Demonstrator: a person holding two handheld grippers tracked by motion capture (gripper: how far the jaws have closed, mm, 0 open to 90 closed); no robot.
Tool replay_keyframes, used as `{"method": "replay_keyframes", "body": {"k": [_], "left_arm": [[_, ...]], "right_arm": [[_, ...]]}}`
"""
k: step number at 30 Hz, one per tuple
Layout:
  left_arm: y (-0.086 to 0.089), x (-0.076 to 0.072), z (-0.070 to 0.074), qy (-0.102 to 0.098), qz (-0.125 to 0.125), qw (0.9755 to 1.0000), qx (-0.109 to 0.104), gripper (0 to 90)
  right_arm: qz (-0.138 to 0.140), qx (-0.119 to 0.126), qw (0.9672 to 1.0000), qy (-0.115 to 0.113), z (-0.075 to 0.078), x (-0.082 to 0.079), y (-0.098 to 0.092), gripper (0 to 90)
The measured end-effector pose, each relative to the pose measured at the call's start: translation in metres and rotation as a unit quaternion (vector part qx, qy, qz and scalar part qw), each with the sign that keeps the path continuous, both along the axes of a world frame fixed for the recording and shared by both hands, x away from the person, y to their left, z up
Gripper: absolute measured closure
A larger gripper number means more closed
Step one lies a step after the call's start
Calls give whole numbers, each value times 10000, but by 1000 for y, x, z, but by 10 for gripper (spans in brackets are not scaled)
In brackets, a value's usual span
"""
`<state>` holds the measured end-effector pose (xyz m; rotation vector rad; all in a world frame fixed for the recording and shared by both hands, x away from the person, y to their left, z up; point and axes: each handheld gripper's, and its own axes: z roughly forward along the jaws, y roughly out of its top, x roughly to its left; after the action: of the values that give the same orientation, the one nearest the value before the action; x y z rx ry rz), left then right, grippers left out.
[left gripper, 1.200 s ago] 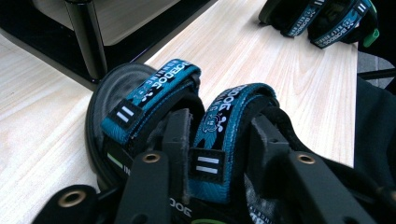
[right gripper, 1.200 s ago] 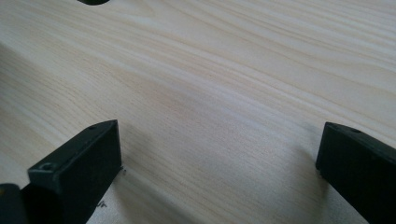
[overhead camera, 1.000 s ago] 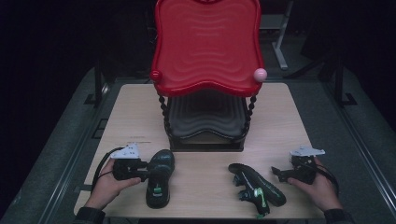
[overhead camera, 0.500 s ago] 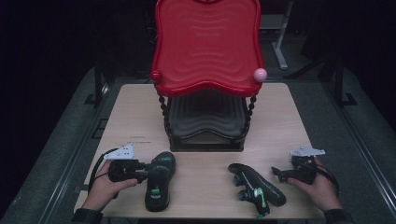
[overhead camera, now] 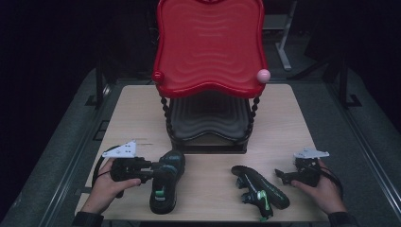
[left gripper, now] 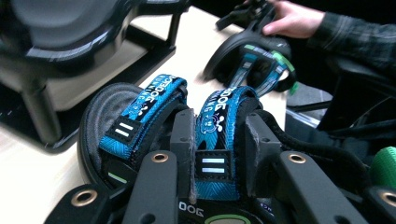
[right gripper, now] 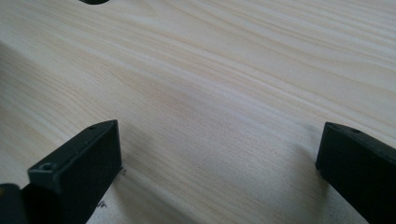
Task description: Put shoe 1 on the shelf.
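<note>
A black sandal with blue straps point(overhead camera: 164, 189) lies at the table's front left. My left gripper point(overhead camera: 152, 171) reaches it from the left. In the left gripper view my left gripper point(left gripper: 218, 120) is shut on one blue strap point(left gripper: 212, 140) of that sandal, with the second strap point(left gripper: 144, 107) beside it. The other sandal point(overhead camera: 260, 187) lies on its side at the front right, and it also shows far off point(left gripper: 252, 56). My right gripper point(overhead camera: 283, 176) rests just right of it. Its jaws stand wide over bare wood point(right gripper: 219, 130), with nothing between them.
A two-tier rack stands at mid-table: a red wavy tray point(overhead camera: 210, 47) on top and a black tray point(overhead camera: 208, 118) below. A pink knob point(overhead camera: 263, 74) and a red knob point(overhead camera: 158, 75) mark its front corners. The wooden table point(overhead camera: 293, 123) has bare room on both sides.
My left gripper has risen a little with the sandal strap in it, and the sandal has shifted slightly. The right gripper and the other sandal have not moved.
</note>
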<state>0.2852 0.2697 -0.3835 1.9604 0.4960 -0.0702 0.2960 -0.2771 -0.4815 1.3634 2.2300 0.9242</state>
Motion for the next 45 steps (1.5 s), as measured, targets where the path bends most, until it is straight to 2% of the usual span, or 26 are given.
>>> {"method": "replay_keyframes", "body": {"k": [6, 16, 17, 22, 28, 29, 30, 37, 38, 39, 41, 42, 45], "left_arm": [[-9, 3, 10, -82, -127, 9998, -148, 684], [-26, 9, 35, -226, -325, 9986, -352, 685], [-30, 10, 40, -259, -367, 9983, -382, 686], [-38, 13, 52, -311, -417, 9978, -405, 686], [-48, 18, 72, -426, -512, 9967, -458, 687], [-50, 19, 79, -471, -545, 9963, -468, 686], [-50, 19, 79, -471, -545, 9963, -468, 686], [-61, 24, 113, -584, -750, 9931, -684, 688], [-61, 24, 113, -584, -750, 9931, -684, 688], [-63, 25, 122, -638, -824, 9919, -731, 688], [-65, 26, 127, -661, -857, 9912, -760, 688], [-67, 28, 137, -699, -947, 9898, -808, 688], [-70, 30, 151, -746, -1036, 9878, -891, 688]], "right_arm": [[0, -1, 10000, -1, 0, 0, 0, 0], [0, -1, 10000, -1, 0, 0, 0, 0], [0, -1, 10000, -1, 0, 0, 0, 0], [-1, 0, 10000, 0, 0, 0, 0, 0], [0, -1, 10000, -1, 0, 0, 0, 0], [0, 0, 10000, -1, 0, 0, 0, 0], [0, 0, 10000, -1, 0, 0, 0, 0], [-4, 4, 10000, 4, 0, 0, 0, 0], [-4, 4, 10000, 4, 0, 0, 0, 0], [0, 1, 10000, 1, 0, 0, 0, 0], [1, 1, 10000, 1, 0, 0, 0, 0], [-1, -2, 10000, 2, 0, 0, 0, 0], [-5, -2, 10000, -4, 0, 0, 0, 0]]}}
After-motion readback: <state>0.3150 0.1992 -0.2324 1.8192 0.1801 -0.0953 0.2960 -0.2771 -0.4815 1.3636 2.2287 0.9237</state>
